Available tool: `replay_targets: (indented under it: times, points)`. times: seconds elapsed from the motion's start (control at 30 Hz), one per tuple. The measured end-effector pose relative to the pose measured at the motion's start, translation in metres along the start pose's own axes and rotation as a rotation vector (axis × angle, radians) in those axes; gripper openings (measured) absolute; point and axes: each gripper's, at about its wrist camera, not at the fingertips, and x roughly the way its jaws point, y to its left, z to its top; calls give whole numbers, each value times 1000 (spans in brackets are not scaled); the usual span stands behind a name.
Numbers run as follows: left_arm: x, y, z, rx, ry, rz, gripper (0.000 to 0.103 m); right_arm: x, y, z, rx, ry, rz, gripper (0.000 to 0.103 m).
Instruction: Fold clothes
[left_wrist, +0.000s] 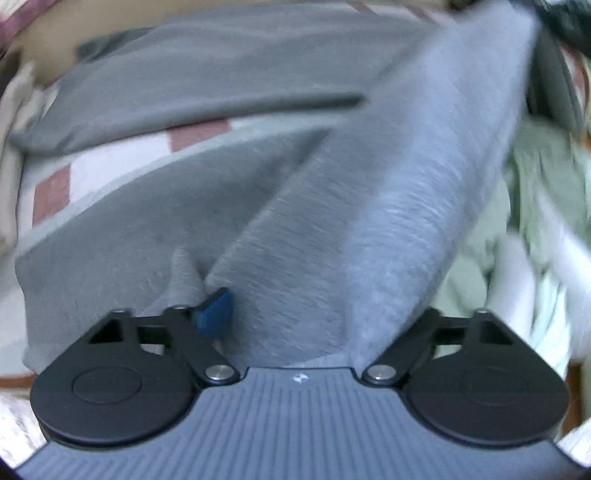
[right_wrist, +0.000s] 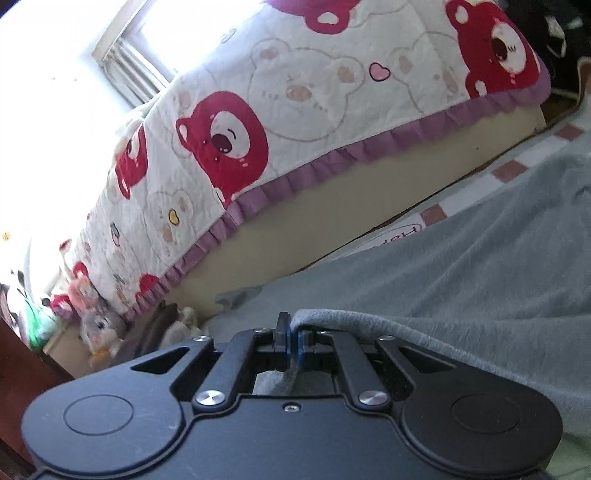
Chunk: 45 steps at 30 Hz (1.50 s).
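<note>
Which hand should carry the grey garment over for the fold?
Probably right: the right gripper is already shut on the grey garment's edge. The left gripper stands open, fabric draped between its fingers, no firm grip visible.

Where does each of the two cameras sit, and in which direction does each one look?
Left wrist: on the left gripper, looking steeply down at the grey garment on a checked mat; only its fingers show, spread, with fabric between them.
Right wrist: on the right gripper, looking almost level across the garment toward a bed with a bear quilt; its fingers are shut on a garment edge.
Shared: the same grey garment and the checked mat.
</note>
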Motion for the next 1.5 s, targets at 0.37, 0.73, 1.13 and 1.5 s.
replay_targets:
  times: [0.37, 0.73, 1.13, 1.5]
  points:
    - [-49, 67, 81, -78, -291, 101, 23, 6, 20, 12, -85, 48, -126, 6]
    - [20, 109, 122, 65, -430, 277, 49, 110, 16, 40, -350, 235, -470, 3]
    - [9, 189, 101, -310, -480, 191, 7, 97, 28, 12, -304, 209, -670, 3]
    - [18, 240, 83, -602, -368, -68, 11, 88, 46, 0, -343, 350, -741, 3]
